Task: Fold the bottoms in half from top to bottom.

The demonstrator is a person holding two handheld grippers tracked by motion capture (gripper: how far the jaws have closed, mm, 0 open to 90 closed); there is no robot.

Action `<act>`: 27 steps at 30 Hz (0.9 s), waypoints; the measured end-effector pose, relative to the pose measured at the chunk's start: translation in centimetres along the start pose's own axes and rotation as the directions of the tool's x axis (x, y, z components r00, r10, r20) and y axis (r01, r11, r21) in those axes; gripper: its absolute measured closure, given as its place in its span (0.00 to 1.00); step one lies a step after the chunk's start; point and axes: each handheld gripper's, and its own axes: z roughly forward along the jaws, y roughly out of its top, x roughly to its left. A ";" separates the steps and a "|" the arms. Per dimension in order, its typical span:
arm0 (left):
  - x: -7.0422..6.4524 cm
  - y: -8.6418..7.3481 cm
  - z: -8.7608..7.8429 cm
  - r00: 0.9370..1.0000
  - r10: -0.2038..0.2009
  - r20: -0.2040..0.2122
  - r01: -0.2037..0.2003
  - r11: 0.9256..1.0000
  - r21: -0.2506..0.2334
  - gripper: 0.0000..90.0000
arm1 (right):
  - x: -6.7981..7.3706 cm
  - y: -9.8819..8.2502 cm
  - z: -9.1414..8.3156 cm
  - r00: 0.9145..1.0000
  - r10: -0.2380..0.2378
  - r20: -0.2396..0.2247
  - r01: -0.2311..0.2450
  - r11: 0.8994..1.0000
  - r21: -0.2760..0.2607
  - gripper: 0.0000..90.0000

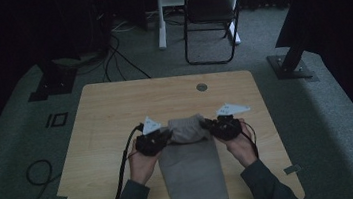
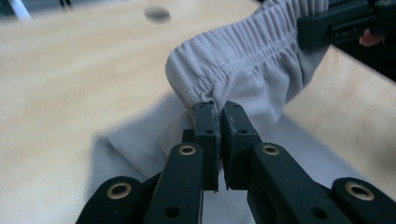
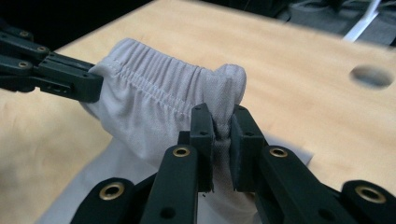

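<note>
- Light wooden table with rounded corners and a small round grommet hole near its far edge; dark carpeted floor around it, a black folding chair beyond.
- Grey fabric garment with an elastic gathered waistband lies down the middle of the near half of the table, its long body running toward us and over the near edge; the waistband end is lifted off the wood and held between the two tools.
- Left gripper: jaws narrow, pinched on the waistband's corner, cloth bunched just above the tips.
- Right gripper: jaws likewise clamped on the opposite corner, a fold of cloth squeezed between the pads.
- We judge the step in hand to be a fold: the waistband raised at both corners, the rest flat on the table.
- Next move, as we read it: carry both corners together, level and at matched pace, keeping the band taut so it lands square on the cloth; release only once it rests.
</note>
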 end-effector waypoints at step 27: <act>2.4 -4.2 6.3 0.991 0.016 -0.133 0.005 0.987 0.162 0.96 | 0.1 -6.7 6.4 0.998 0.016 0.060 -0.028 0.978 0.206 0.91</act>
